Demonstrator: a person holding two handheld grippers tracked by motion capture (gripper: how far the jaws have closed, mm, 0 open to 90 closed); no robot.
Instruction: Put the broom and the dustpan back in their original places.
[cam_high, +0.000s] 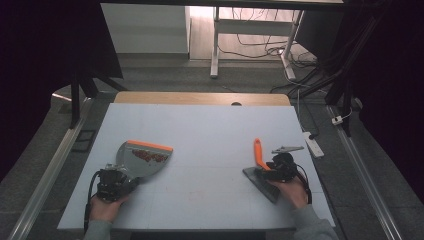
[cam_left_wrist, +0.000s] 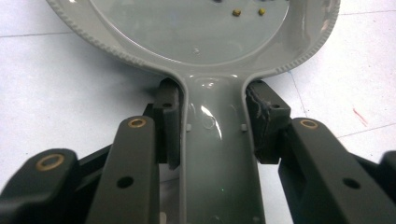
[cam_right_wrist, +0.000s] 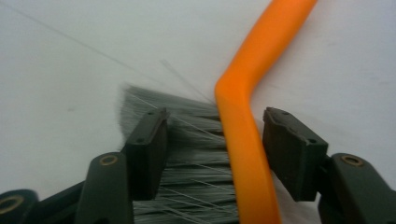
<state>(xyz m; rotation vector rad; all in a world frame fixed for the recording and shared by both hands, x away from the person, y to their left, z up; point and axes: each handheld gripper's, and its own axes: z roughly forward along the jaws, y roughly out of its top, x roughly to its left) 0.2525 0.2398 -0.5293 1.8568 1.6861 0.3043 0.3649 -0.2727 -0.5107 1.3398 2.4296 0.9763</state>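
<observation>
The left gripper (cam_high: 116, 181) is clamped on the grey handle of the dustpan (cam_high: 142, 157), its jaws pressed against both sides of the neck just behind the pan; in the left gripper view the handle (cam_left_wrist: 217, 154) runs straight up between the pads into the round grey pan, where a few small yellowish crumbs (cam_left_wrist: 237, 12) lie ahead of the jaws. From the high view a heap of reddish bits (cam_high: 148, 155) rests in the pan near its orange front lip, on the far side from the gripper. The right gripper (cam_high: 272, 170) sits over the hand brush (cam_high: 260, 170), well apart from the dustpan across the pale blue table (cam_high: 210, 130). In the right gripper view its jaws stand spread, one on the grey bristles (cam_right_wrist: 187, 154), the other beside the orange handle (cam_right_wrist: 247, 93), with a gap left to that side, so the brush lies between them unpinched. The handle bends and runs onward beyond the jaw tips, while the bristles lie flat on the tabletop.
</observation>
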